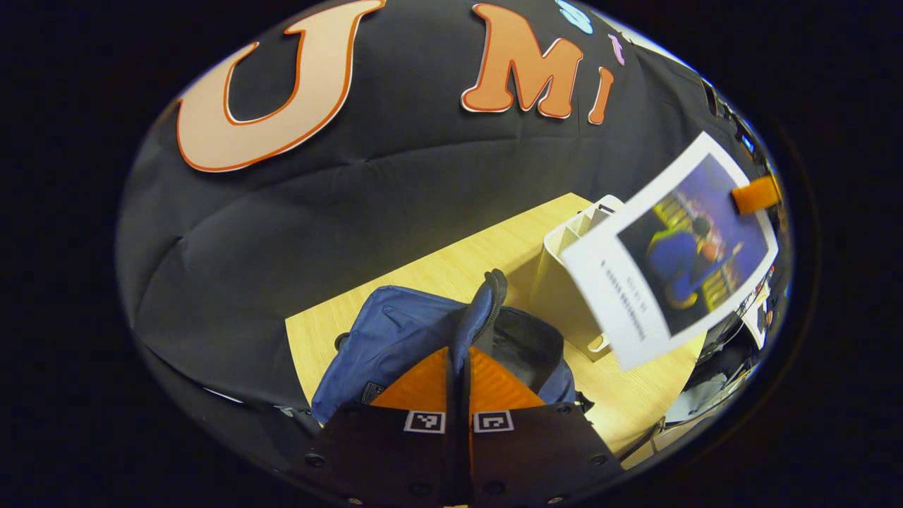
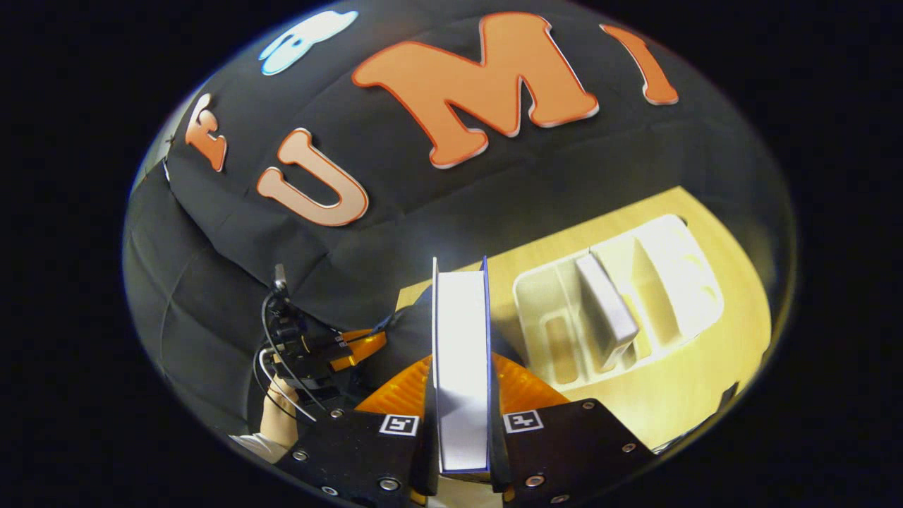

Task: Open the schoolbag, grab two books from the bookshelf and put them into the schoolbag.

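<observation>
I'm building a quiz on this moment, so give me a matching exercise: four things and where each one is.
Things:
1. schoolbag flap
2. held book
3. second book
4. bookshelf

Places:
A. standing in the bookshelf
B. on the wooden table
C. pinched in the left gripper
D. clamped in the right gripper

Pairs: 1-C, 2-D, 3-A, 4-B

Dim booth, warm glare on the table (image 2: pixel 705 367), fisheye-bent edges.
</observation>
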Demonstrator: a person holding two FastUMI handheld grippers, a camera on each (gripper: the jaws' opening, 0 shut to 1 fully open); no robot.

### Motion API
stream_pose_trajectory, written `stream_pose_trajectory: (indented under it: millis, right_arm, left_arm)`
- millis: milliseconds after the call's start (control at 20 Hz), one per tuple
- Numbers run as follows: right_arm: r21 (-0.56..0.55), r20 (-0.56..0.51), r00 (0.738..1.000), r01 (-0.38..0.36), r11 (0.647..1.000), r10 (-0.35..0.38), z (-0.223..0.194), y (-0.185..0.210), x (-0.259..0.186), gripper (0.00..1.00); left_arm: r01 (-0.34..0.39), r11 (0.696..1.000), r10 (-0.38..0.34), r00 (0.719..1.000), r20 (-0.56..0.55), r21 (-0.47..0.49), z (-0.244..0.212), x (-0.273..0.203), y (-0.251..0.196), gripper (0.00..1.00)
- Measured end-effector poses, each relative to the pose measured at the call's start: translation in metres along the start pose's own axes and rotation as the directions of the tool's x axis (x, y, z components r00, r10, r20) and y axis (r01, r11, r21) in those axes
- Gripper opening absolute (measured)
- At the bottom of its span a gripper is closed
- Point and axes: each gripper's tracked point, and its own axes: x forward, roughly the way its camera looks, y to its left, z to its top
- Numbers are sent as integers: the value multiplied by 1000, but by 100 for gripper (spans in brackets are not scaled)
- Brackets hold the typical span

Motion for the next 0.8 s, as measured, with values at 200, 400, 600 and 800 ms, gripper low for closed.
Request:
stream_pose_trajectory:
  millis: [200, 400, 600, 800]
  right_arm:
    - [135, -79, 997, -9, 991, 20, -55, -15, 83, 29]
    - [250, -66, 998, 38, 967, -22, -84, -33, 153, 29]
    - [351, -25, 1000, 16, 936, -8, -94, -25, 202, 29]
    - [429, 20, 998, -58, 901, 54, -103, 3, 247, 29]
  left_arm:
    - [-1, 1000, 1, 1000, -4, 19, 8, -4, -6, 0]
    - [6, 1000, -5, 1000, -14, 24, 9, -8, -15, 0]
    - [9, 999, -8, 1000, -17, 36, 13, -11, -25, 0]
    - [25, 999, -24, 999, -31, 49, 15, -10, -33, 0]
